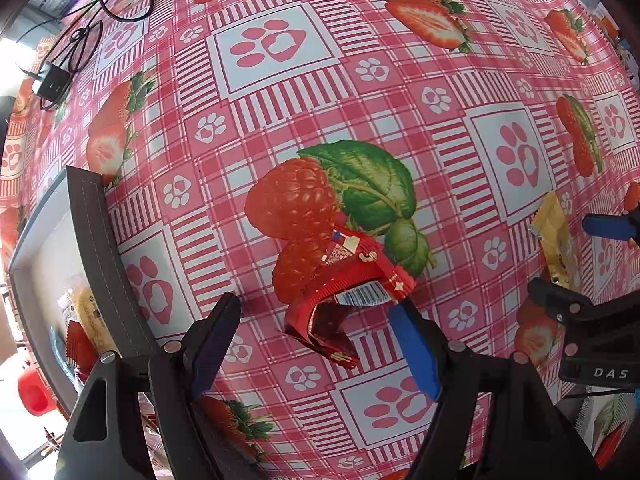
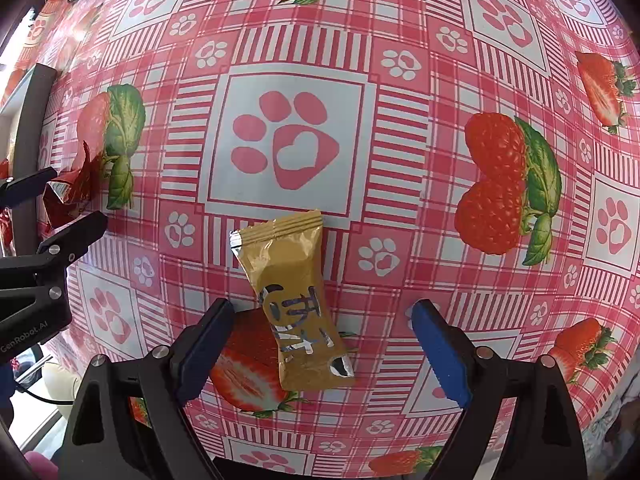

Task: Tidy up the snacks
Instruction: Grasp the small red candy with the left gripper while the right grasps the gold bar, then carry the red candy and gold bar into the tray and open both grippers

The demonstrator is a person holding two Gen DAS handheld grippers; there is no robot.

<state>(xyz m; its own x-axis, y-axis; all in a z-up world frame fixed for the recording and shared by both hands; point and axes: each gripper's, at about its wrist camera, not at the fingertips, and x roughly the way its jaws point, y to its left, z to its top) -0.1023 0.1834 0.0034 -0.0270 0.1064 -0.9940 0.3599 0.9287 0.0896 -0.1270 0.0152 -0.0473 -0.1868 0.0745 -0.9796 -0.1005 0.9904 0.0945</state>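
A crumpled red snack wrapper [image 1: 348,300] lies just below the centre of the left wrist view, on the printed raspberry of the pink checked cloth covering the surface [image 1: 320,80]; its barcode patch faces up and its right end sits against the blue pad of the right-hand finger. The left tool [image 1: 316,348] stands open around it, the dark left finger well clear of the wrapper, so nothing is clamped. In the right wrist view a gold snack packet [image 2: 298,300] lies at centre-bottom of the frame, tilted, with its crimped top toward the upper left and its lower end toward the lower right. It rests flat on the cloth between the fingers of the right tool [image 2: 324,348], which is spread wide and touches neither side of the packet. The same gold packet shows at the right edge of the left wrist view, beside the black body of the right tool. At the left edge of the left wrist view a grey-rimmed box [image 1: 92,240] holds further packets, yellow and red among them. In the upper left of that frame a black cable and small adapter [image 1: 54,84] lie on the cloth.
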